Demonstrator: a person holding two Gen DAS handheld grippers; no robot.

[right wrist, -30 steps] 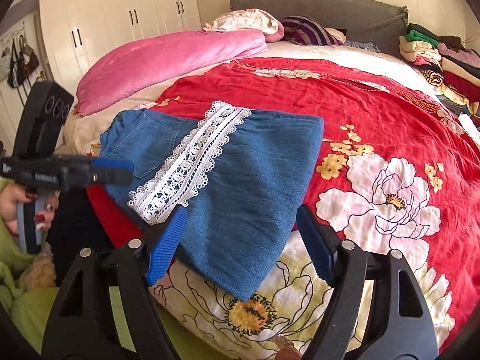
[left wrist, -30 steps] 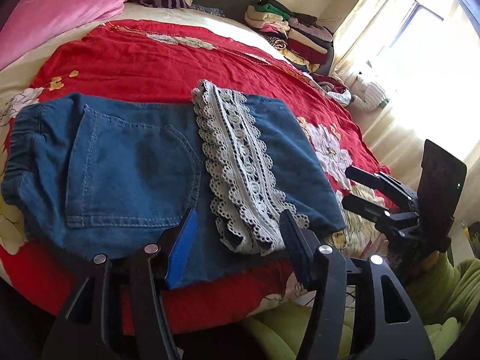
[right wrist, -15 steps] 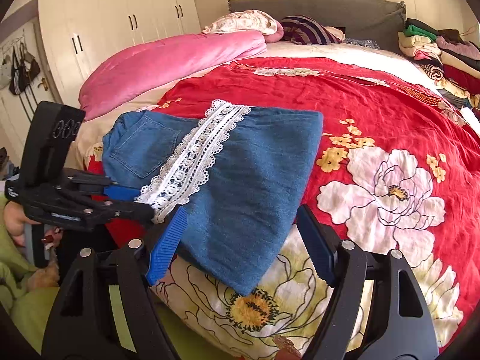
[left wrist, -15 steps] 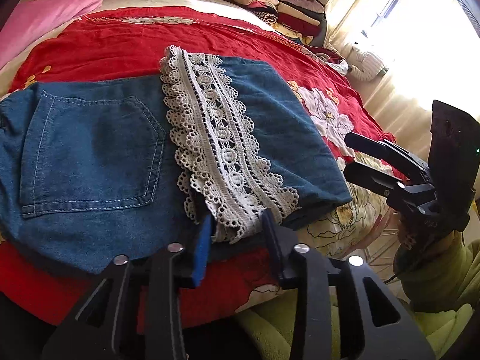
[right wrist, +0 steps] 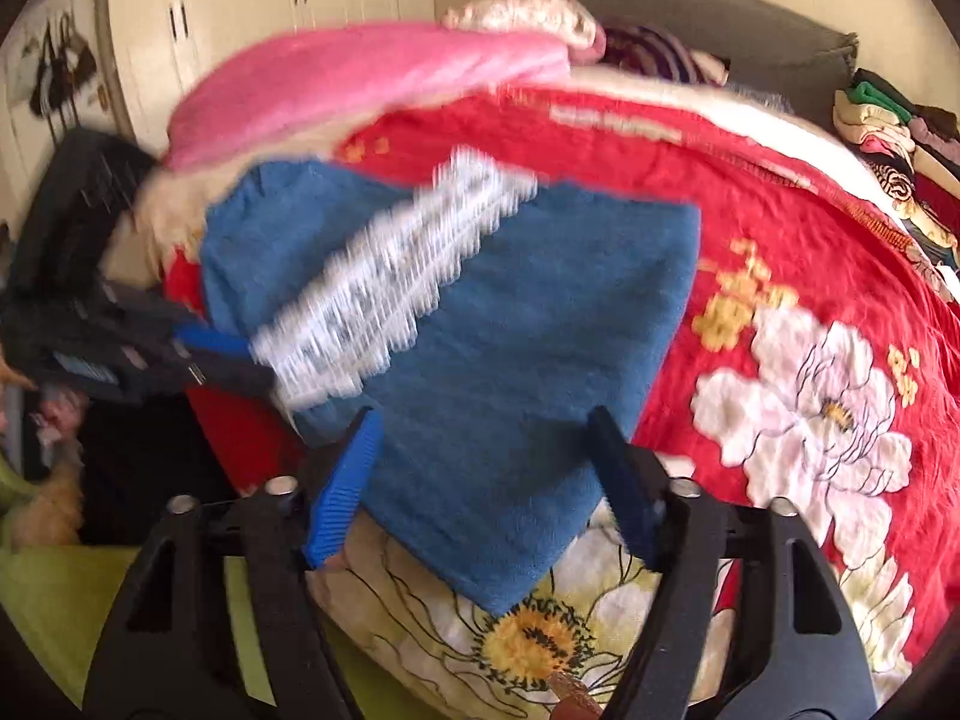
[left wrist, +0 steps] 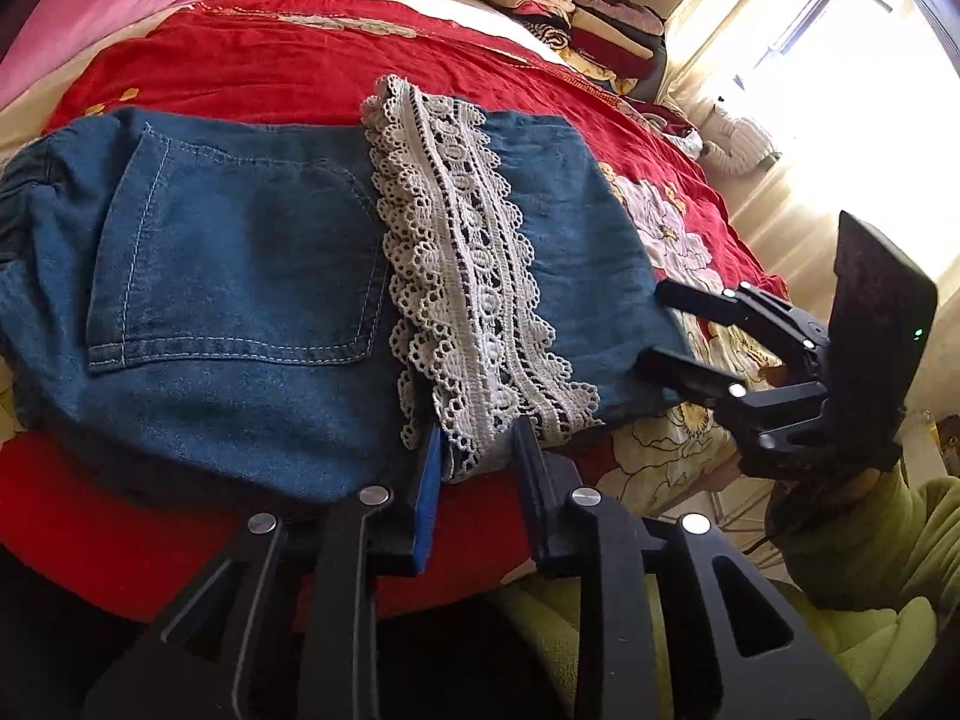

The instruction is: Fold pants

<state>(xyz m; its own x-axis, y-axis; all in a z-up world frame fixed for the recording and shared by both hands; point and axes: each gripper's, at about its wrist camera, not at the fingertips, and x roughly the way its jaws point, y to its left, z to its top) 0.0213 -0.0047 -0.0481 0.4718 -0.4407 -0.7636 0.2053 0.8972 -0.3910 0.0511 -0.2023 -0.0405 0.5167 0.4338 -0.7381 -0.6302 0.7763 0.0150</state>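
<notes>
While the folded denim pants (left wrist: 252, 276) are lying on the red floral bedspread (left wrist: 288, 66) at the bed's near edge, your left gripper (left wrist: 474, 468) is pinching their white lace hem (left wrist: 462, 276), its jaws narrowed onto the trim. Your right gripper (right wrist: 486, 468) is straddling the folded corner, jaws just closing inward, pads not yet pressing the cloth.

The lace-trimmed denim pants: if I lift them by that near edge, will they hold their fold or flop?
Likely floppy: the pants lie limp, their corner draping over the bed edge. The lace trim looks light and open, so it may snag or shift. Doubled denim probably sags between grips.
</notes>
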